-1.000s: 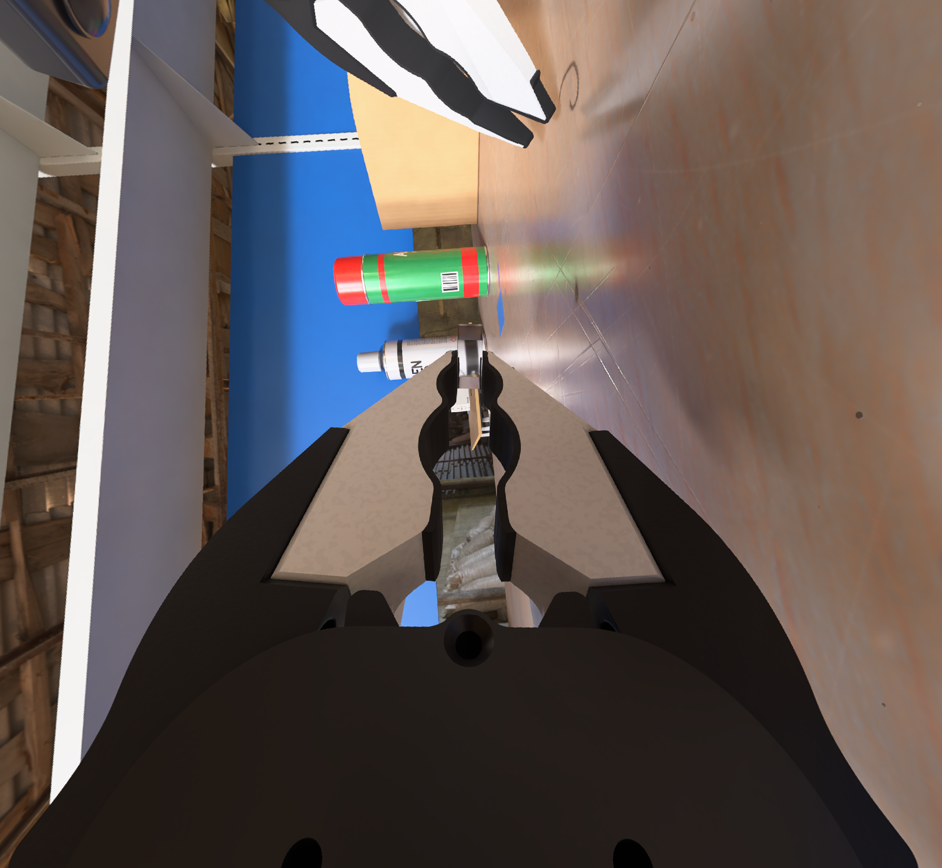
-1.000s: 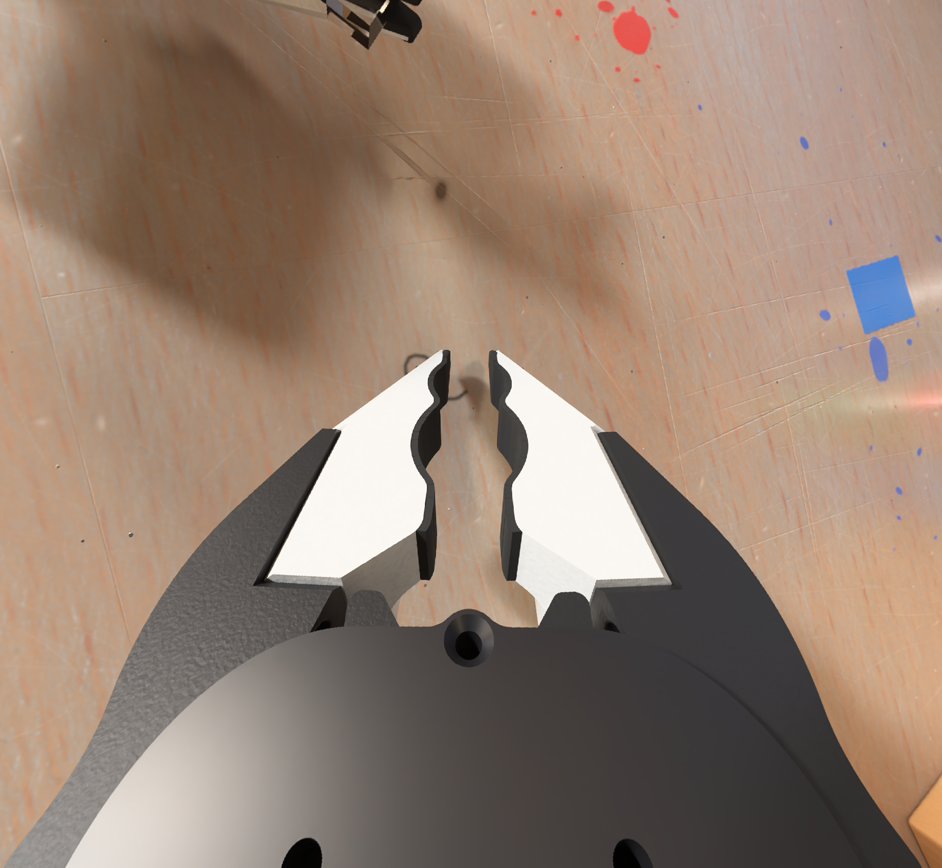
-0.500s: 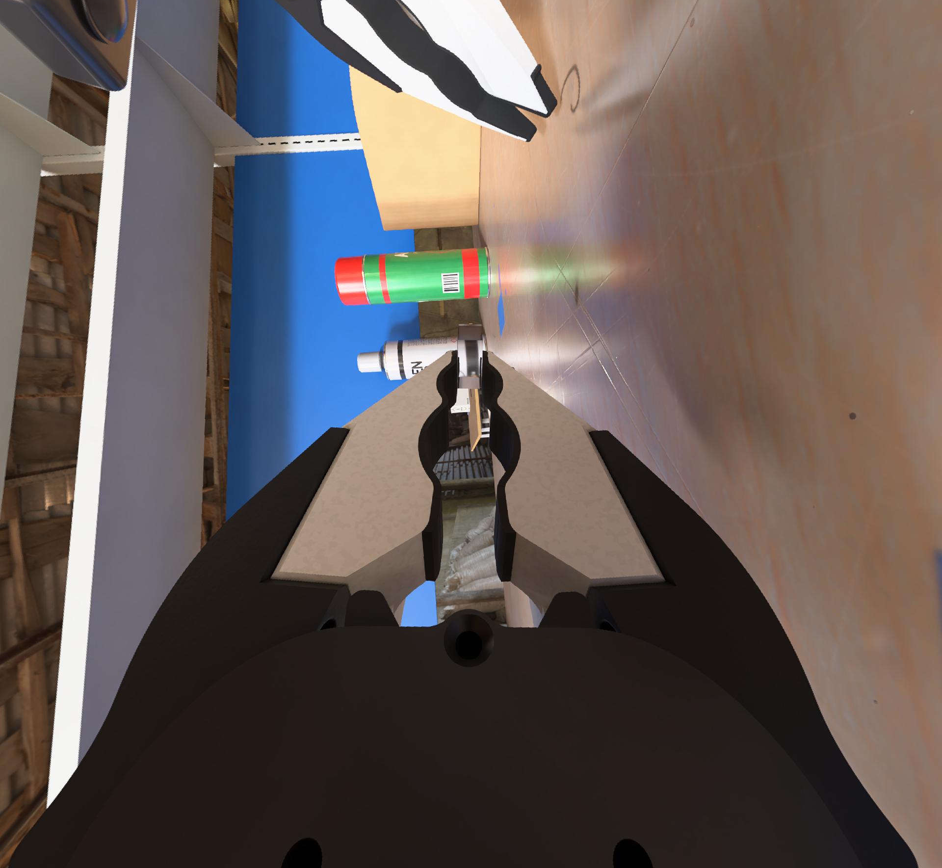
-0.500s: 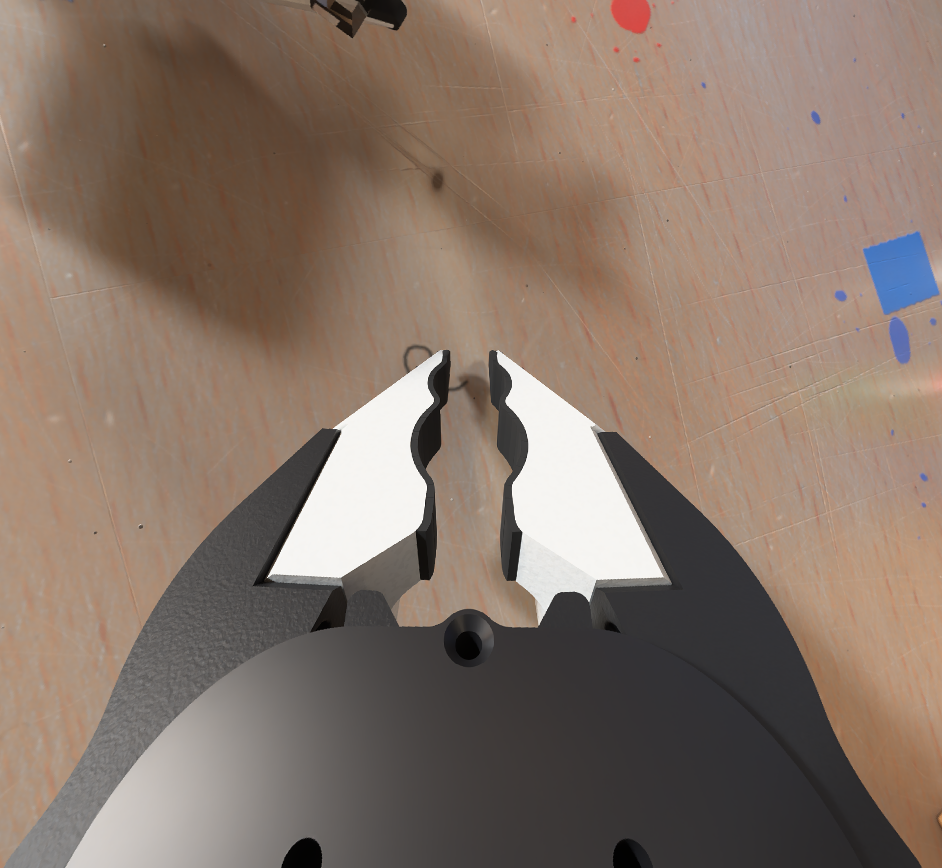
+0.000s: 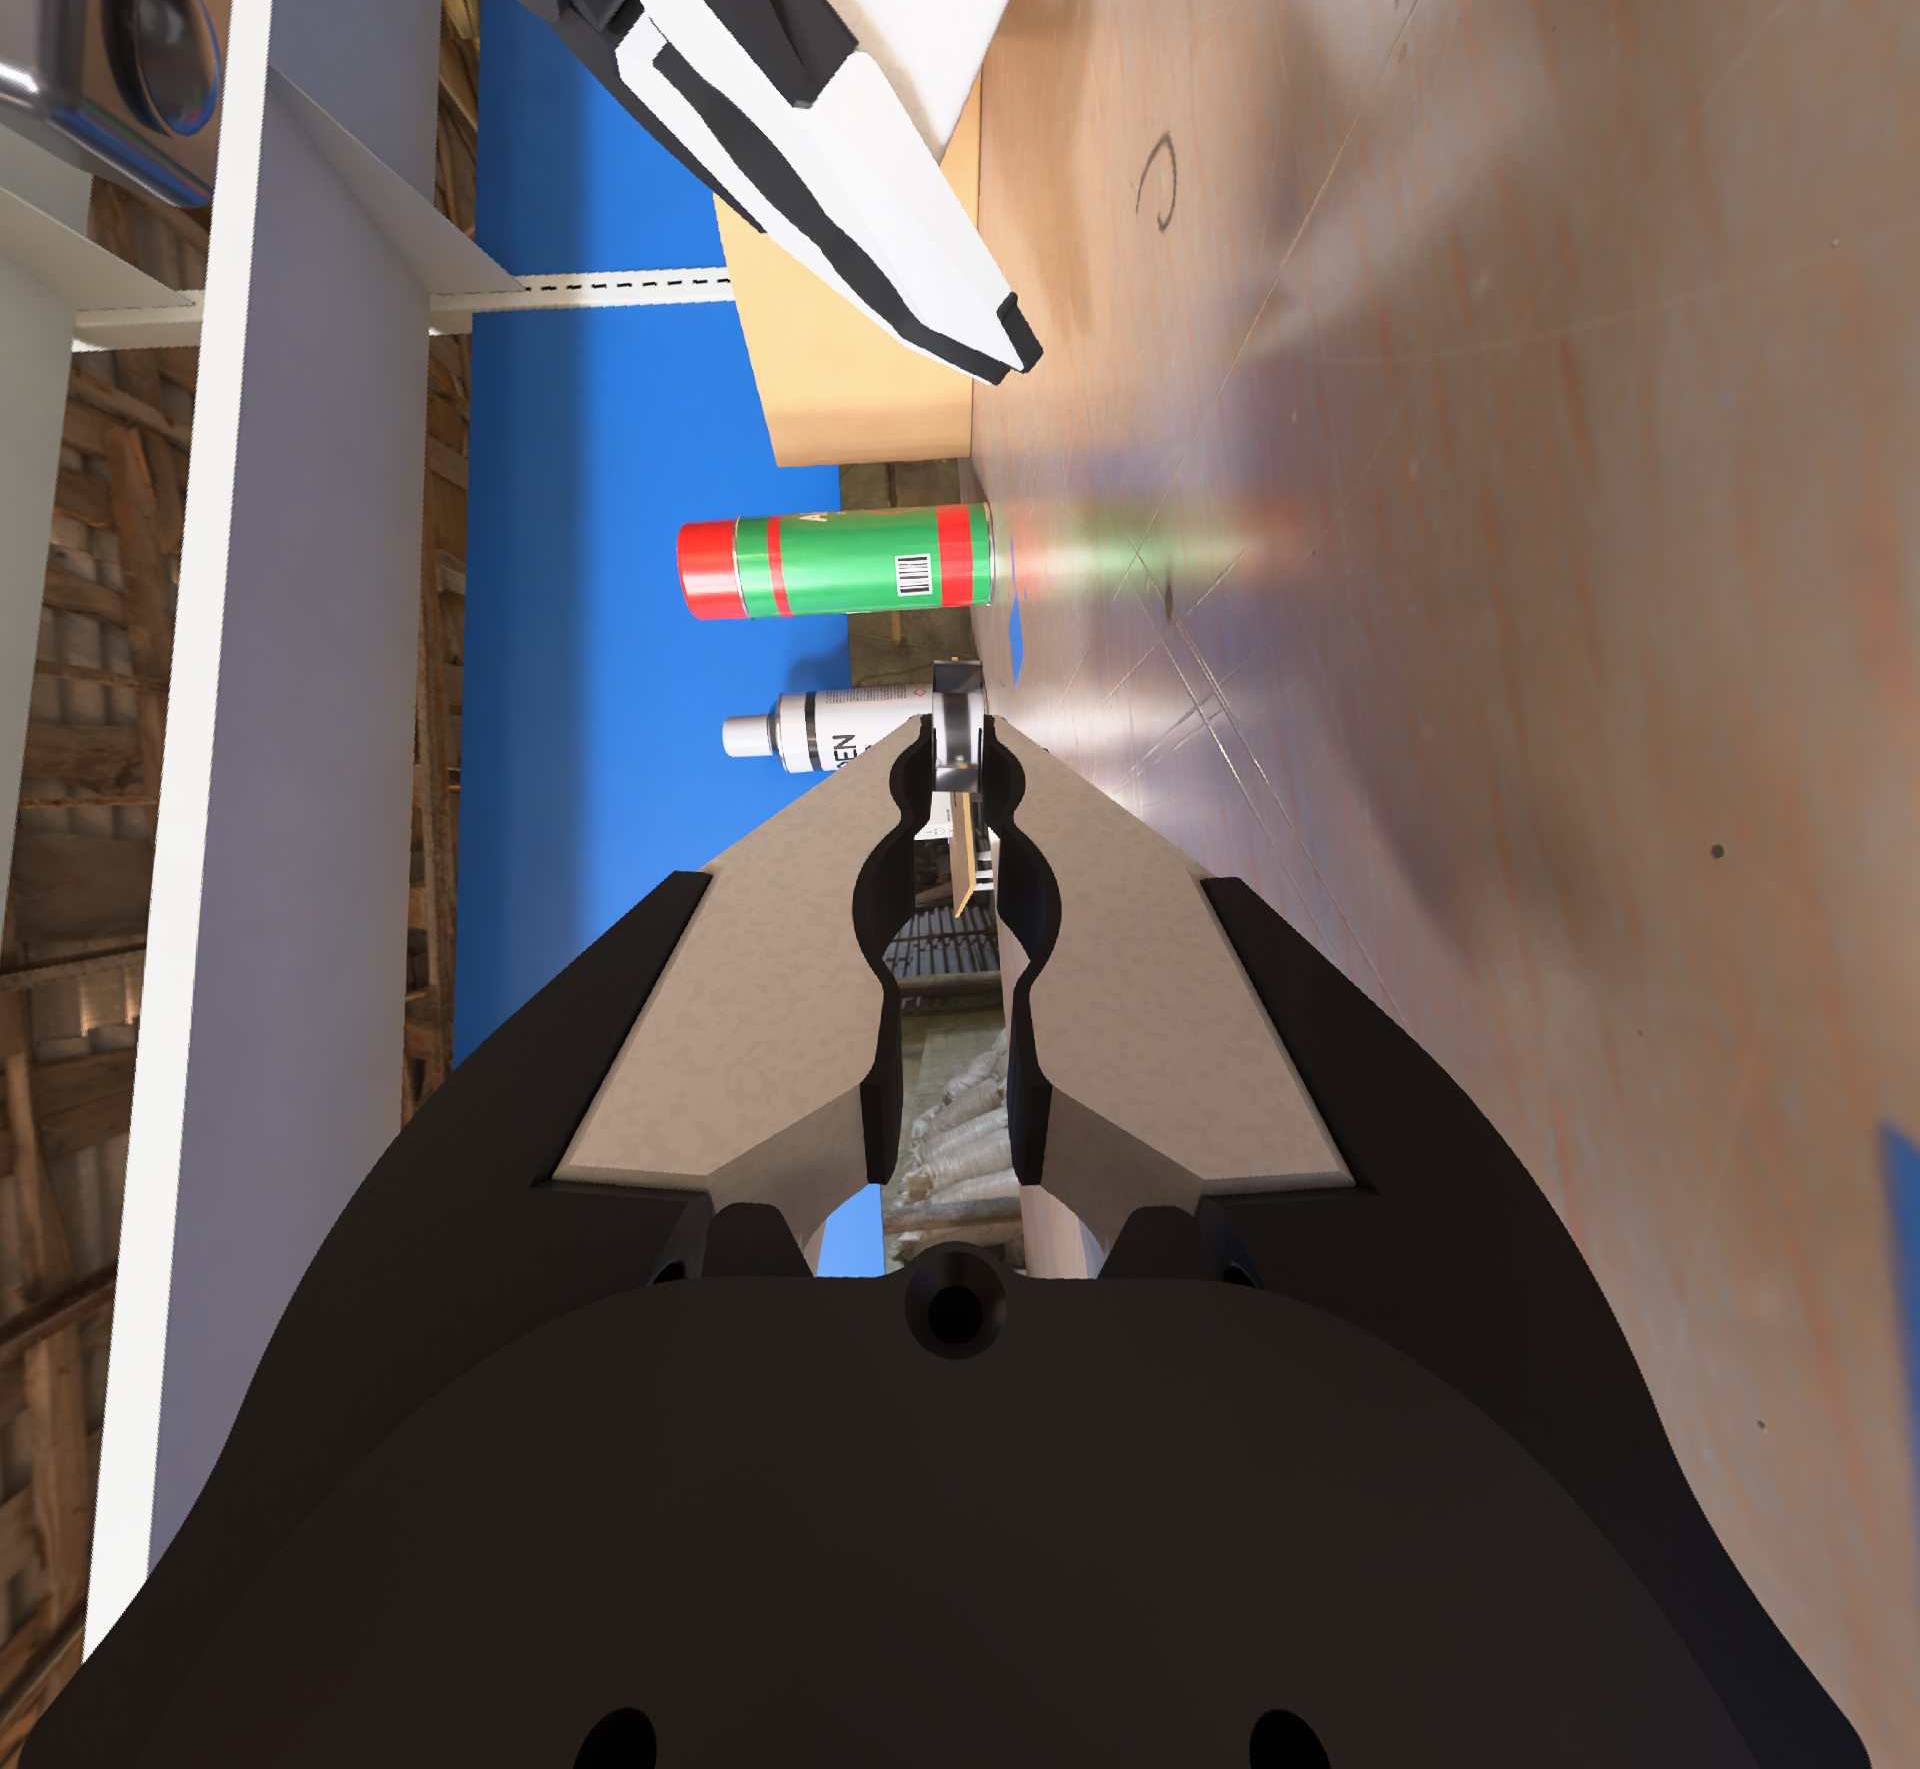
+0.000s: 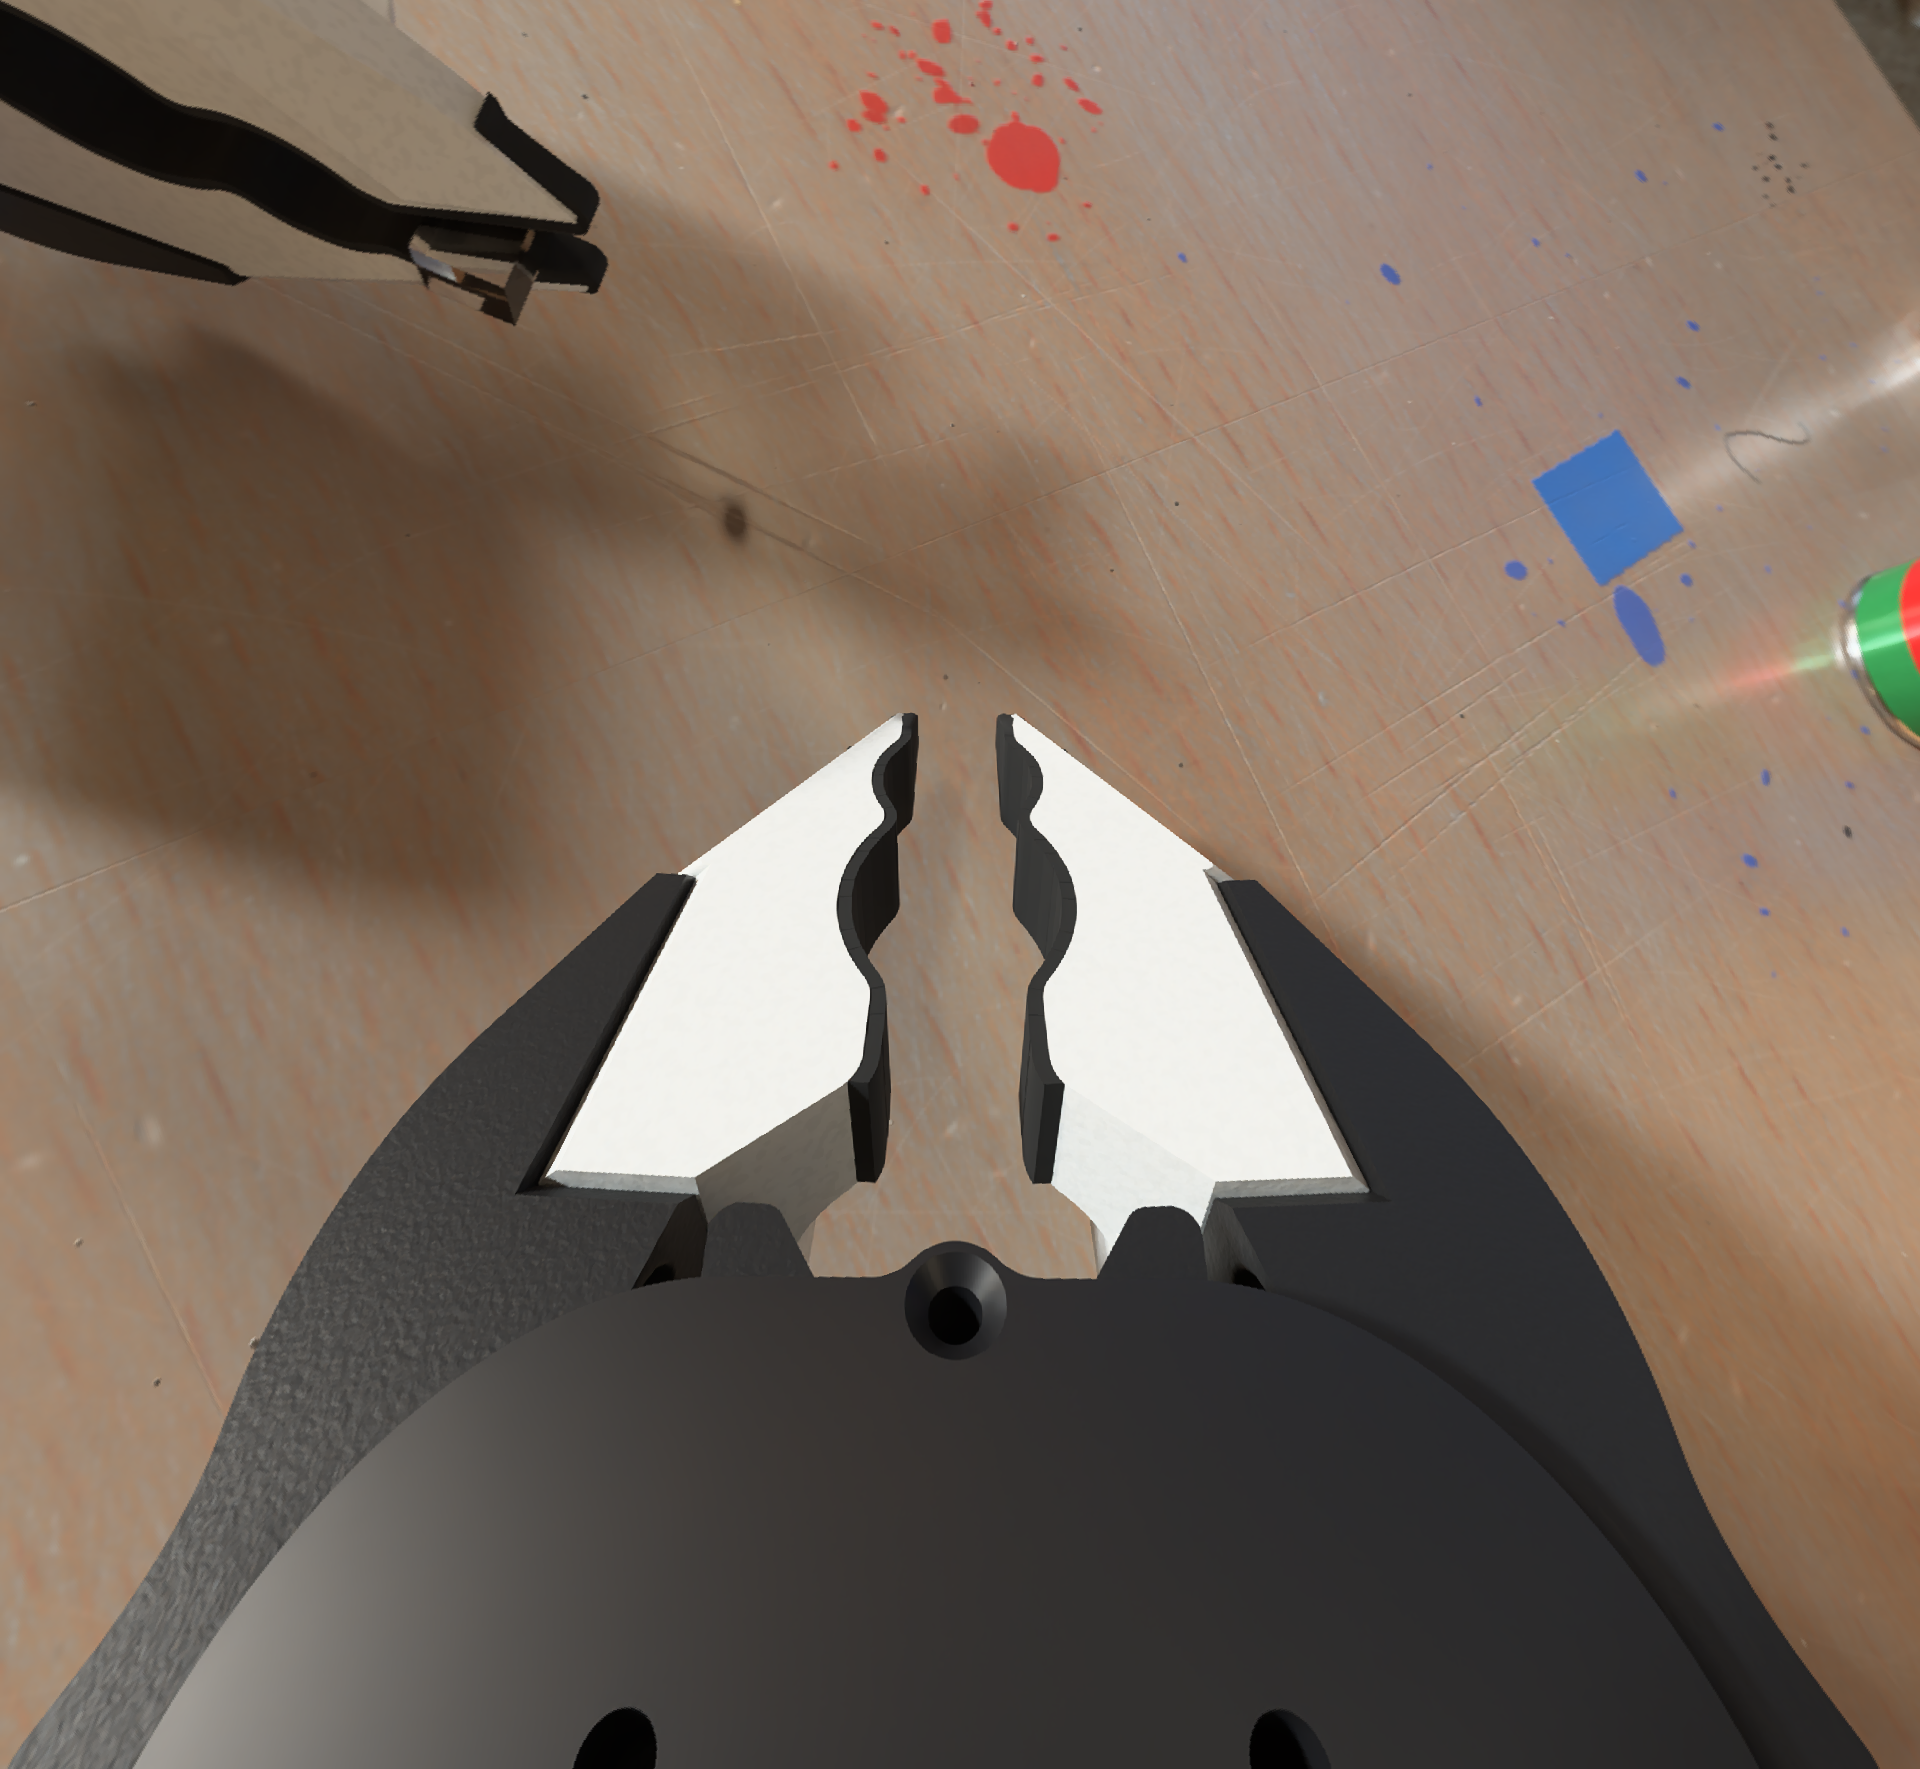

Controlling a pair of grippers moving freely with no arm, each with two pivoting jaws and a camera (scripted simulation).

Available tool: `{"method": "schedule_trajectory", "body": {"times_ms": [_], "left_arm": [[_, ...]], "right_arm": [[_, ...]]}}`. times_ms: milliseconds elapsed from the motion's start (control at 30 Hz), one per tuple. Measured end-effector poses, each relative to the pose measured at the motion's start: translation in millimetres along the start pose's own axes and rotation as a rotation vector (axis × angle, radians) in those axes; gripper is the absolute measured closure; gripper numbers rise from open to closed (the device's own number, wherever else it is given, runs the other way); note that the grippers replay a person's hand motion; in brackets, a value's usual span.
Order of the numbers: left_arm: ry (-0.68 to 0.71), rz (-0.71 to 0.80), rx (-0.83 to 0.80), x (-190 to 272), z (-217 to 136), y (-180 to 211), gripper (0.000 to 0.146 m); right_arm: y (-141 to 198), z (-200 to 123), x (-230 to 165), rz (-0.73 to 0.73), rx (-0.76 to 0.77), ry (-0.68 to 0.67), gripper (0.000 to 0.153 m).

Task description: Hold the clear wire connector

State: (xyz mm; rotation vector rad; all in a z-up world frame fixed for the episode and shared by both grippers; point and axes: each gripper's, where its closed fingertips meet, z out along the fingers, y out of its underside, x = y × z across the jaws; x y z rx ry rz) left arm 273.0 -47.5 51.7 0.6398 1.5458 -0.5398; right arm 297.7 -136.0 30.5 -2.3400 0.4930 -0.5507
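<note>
Presently the tan-fingered left gripper (image 5: 957, 743) is clamped on the small clear wire connector (image 5: 957, 732) at its fingertips, held above the scratched wooden tabletop (image 6: 1299, 389). White-fingered right gripper (image 6: 957, 722): jaws slightly parted, empty, pointing down at the tabletop.

The left gripper (image 5: 954, 732), tan-fingered on a black body, lies rolled on its side, its 2 fingertips pinched on a small clear piece. The right gripper (image 6: 956, 722), white-fingered, points down, its 2 fingers slightly apart with nothing between them.
</note>
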Motion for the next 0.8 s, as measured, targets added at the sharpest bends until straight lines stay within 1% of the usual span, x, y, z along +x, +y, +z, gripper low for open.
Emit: {"method": "schedule_trajectory", "body": {"times_ms": [300, 467, 533, 633, 800], "left_arm": [[0.001, -0.002, 0.0, 0.5, -0.2, -0.2, 0.138], [-0.001, -0.002, 0.001, 0.3, -0.6, -0.7, 0.138], [-0.002, -0.002, 0.001, 0.3, -0.7, -0.7, 0.138], [0.0, -0.002, 0.001, 0.4, -0.7, -0.7, 0.138], [0.001, -0.001, 0.001, 0.5, -0.7, -0.8, 0.138]], "right_arm": [[10.4, 5.0, -4.7, -0.071, -0.063, -0.013, 0.139], [9.0, 3.5, -4.7, -0.053, -0.044, -0.026, 0.139], [9.3, 3.2, -9.8, -0.039, -0.037, -0.068, 0.139], [11.1, 3.7, -25.2, -0.007, -0.038, -0.203, 0.138], [7.6, 4.5, -29.4, -0.004, -0.003, -0.231, 0.133]]}}
